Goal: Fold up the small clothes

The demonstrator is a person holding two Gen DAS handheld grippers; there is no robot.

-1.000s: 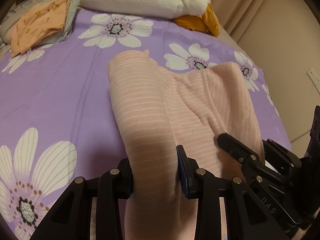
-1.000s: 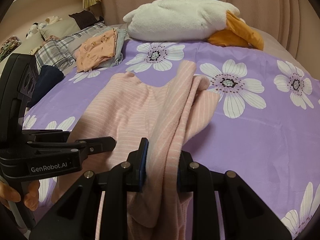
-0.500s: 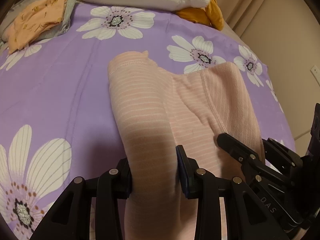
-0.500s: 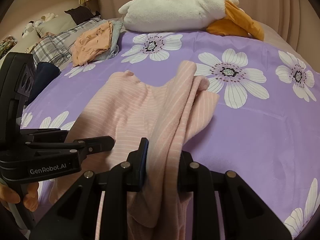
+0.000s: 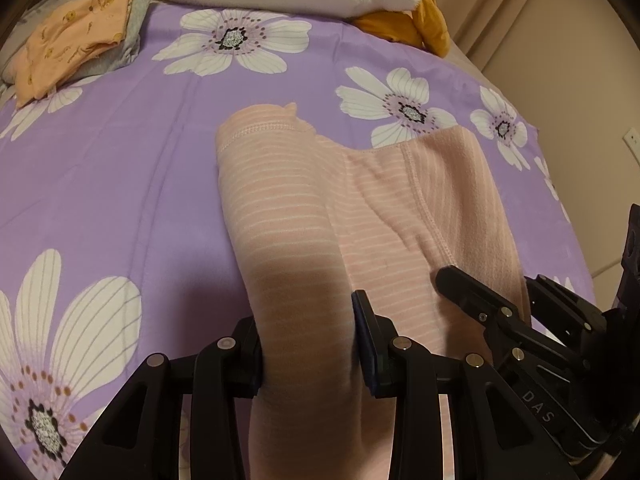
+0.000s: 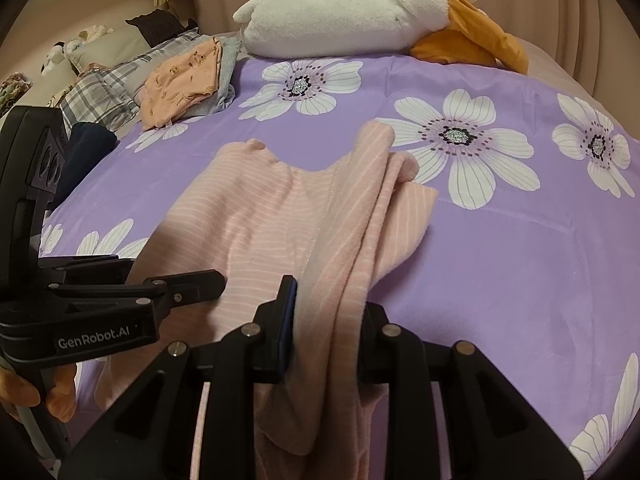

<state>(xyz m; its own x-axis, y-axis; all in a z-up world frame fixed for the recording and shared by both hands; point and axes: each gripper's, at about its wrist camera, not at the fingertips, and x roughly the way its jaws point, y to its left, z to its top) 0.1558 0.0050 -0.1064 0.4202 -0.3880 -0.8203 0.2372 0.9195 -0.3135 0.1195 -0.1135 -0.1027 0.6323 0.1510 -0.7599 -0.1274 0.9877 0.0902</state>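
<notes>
Left view, grip: the left gripper (image 5: 308, 344) pinches the pink striped soft cloth garment (image 5: 288, 208) at the bottom middle, probably to lift one side for a fold.
Left view, place: the garment lies mid-frame on the purple flower bedsheet (image 5: 112, 184).
Right view, grip: the right gripper (image 6: 326, 334) pinches the bunched side at the bottom middle; its jaws have just been opening a little.
Right view, look: thin white stripes, wrinkly, part folded over.
</notes>
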